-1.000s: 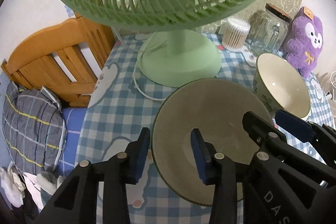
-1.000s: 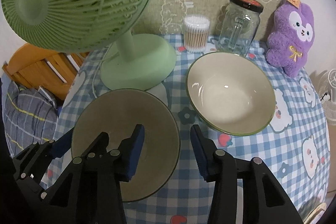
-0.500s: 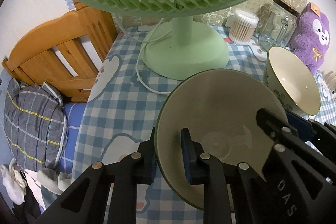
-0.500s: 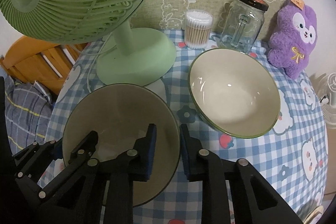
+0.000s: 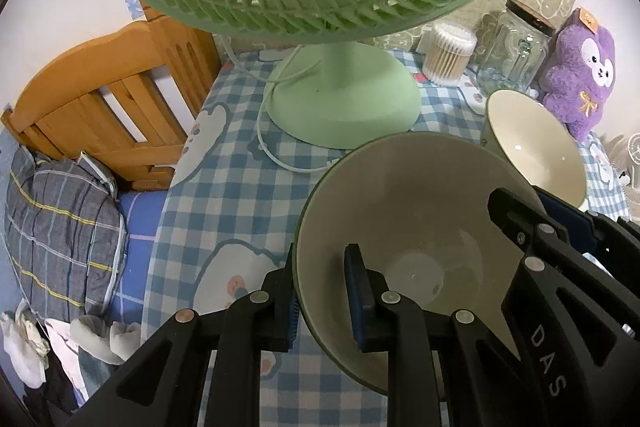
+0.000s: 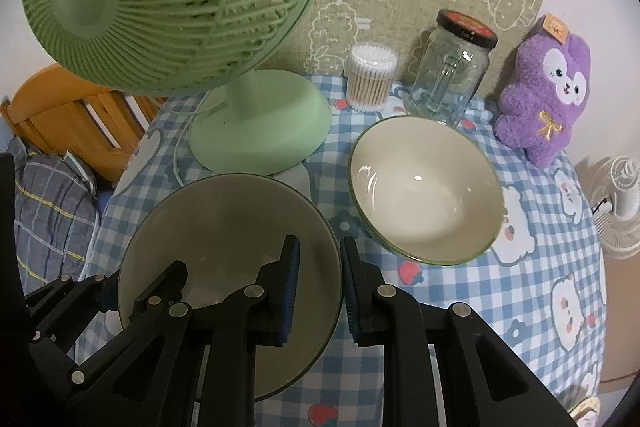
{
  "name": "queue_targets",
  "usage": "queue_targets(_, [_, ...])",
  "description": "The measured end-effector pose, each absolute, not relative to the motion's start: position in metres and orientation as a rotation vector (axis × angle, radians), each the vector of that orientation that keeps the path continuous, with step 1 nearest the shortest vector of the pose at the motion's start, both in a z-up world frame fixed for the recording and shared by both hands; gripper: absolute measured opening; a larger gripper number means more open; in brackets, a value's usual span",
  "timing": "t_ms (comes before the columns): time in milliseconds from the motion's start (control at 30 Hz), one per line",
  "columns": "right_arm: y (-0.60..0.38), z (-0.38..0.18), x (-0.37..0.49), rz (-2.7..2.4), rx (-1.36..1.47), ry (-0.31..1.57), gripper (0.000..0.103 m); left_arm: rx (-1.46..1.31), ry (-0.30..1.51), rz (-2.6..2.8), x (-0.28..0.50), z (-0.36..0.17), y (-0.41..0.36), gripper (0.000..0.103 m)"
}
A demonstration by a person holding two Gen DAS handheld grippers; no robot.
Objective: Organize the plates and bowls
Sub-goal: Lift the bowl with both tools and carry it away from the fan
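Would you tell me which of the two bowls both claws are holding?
The shaded bowl nearest the fan base; the brighter bowl by the jar sits untouched.

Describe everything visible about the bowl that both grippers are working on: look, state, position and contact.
The near bowl is a wide, shallow, glazed-looking dish with a cream-grey inside and a thin green rim. It is empty and looks upright on the blue checked tablecloth, in front of the green fan's base and left of the second bowl. The left gripper has just closed on its left rim, the right gripper on its right rim, one finger inside and one outside each. Whether it has left the cloth cannot be told.
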State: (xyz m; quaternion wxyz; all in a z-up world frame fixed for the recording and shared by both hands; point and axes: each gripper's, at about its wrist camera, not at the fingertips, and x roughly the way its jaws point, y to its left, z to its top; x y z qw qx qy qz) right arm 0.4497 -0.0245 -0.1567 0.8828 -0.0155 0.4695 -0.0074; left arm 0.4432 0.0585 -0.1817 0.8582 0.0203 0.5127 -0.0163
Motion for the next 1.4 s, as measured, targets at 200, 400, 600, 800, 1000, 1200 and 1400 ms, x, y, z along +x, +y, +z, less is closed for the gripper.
queue_targets(200, [-0.026, -0.134, 0.437, -0.022, -0.029, 0.944, 0.024, 0.057, 1.04, -0.042, 0.432, -0.159, 0.056, 0.018])
queue_targets(400, [-0.028, -0.112, 0.423, -0.03, -0.027, 0.913, 0.024, 0.067, 1.007, -0.051, 0.42, -0.137, 0.053, 0.018])
queue_targets(600, [-0.032, -0.091, 0.407, -0.041, -0.009, 0.893, 0.024, 0.079, 0.98, -0.057, 0.406, -0.117, 0.049, 0.018])
queue_targets(800, [-0.033, -0.069, 0.388, -0.052, 0.016, 0.865, 0.024, 0.083, 0.943, -0.058, 0.389, -0.095, 0.048, 0.018])
queue_targets(1000, [-0.033, -0.05, 0.367, -0.067, 0.022, 0.842, 0.024, 0.082, 0.919, -0.066, 0.374, -0.077, 0.046, 0.018])
queue_targets(1200, [-0.033, -0.033, 0.348, -0.086, 0.025, 0.816, 0.024, 0.08, 0.904, -0.084, 0.359, -0.063, 0.046, 0.018])
queue_targets(1400, [-0.033, -0.021, 0.328, -0.101, 0.037, 0.797, 0.024, 0.09, 0.884, -0.098, 0.342, -0.052, 0.046, 0.018])
